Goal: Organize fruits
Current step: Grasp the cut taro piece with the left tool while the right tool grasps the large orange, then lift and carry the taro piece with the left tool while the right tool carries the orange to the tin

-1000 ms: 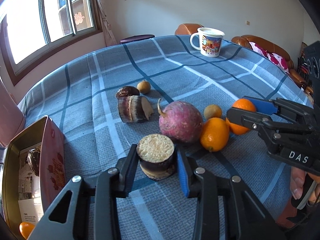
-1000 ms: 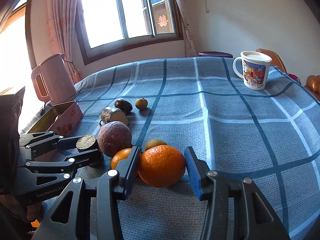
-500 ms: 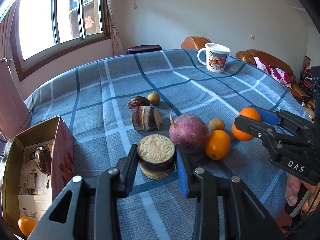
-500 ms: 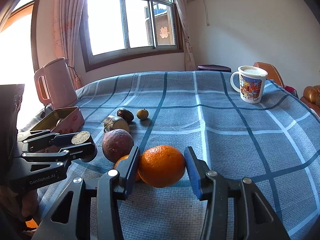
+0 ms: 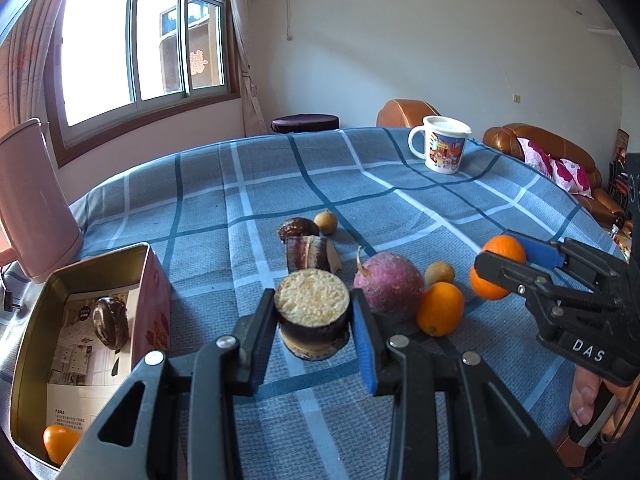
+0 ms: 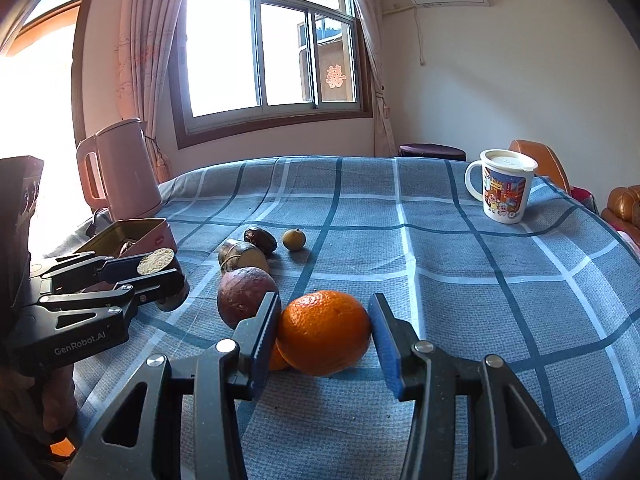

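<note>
Tin [image 5: 150, 280] at tabletop's left edge holds one dark fruit [image 5: 111, 322] and a small orange [image 5: 60, 442]. My left gripper [image 5: 314, 334] jaws clamp the cut eggplant chunk [image 5: 313, 310]; right gripper [image 6: 325, 334] jaws clamp an orange [image 6: 324, 332]. Far tabletop bare up to mug [image 6: 505, 186].

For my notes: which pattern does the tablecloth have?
Blue-grey tablecloth with dark and white check lines; right wrist view.

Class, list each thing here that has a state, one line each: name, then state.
Left gripper: shut on eggplant piece, lifted.
Right gripper: shut on orange, lifted.
Tin box: open, holding fruit.
Mug: upright, lid on.
Kettle: upright, lid shut.
</note>
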The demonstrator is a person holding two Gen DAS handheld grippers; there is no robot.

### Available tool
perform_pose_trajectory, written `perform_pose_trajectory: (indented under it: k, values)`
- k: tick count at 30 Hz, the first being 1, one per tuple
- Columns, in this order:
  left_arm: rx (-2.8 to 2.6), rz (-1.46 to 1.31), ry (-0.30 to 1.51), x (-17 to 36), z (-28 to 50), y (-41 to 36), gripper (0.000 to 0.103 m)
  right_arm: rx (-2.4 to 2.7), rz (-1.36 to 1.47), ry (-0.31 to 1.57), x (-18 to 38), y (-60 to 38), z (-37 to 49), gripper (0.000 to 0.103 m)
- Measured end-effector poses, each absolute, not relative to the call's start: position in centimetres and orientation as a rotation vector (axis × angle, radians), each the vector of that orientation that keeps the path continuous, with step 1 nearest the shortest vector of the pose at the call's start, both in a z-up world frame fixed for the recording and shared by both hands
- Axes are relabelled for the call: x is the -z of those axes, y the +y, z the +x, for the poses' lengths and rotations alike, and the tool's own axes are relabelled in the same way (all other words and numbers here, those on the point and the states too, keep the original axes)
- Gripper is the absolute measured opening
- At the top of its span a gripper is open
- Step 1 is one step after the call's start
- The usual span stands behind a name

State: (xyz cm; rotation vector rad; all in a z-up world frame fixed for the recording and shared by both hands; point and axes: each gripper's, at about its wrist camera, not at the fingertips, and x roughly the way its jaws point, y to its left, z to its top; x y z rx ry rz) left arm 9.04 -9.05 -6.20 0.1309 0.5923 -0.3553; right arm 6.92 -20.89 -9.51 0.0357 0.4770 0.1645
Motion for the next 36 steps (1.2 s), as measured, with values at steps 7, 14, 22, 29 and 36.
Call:
perform_pose_trajectory:
  k: [7,14,22,29,36]
  values:
    - [0.344,0.105,0.584,5.9,8.8,-8.4,0.037,-0.176,0.011,0.453,8.7,-20.0,6.5,0.047]
    - [0.325,0.11,0.561,5.4,8.4,-8.2,0.037,-0.192,-0.007,0.43,7.6,-19.2,6.2,0.047]
    - [0.308,0.112,0.54,4.8,8.1,-7.7,0.037,-0.213,-0.029,0.411,6.7,-18.2,6.1,0.047]
    - [0.294,0.103,0.529,4.3,7.9,-7.2,0.037,-0.227,-0.038,0.4,6.2,-17.7,6.1,0.047]
    - [0.281,0.094,0.516,4.0,7.8,-6.8,0.037,-0.238,-0.055,0.383,5.6,-17.2,6.2,0.047]
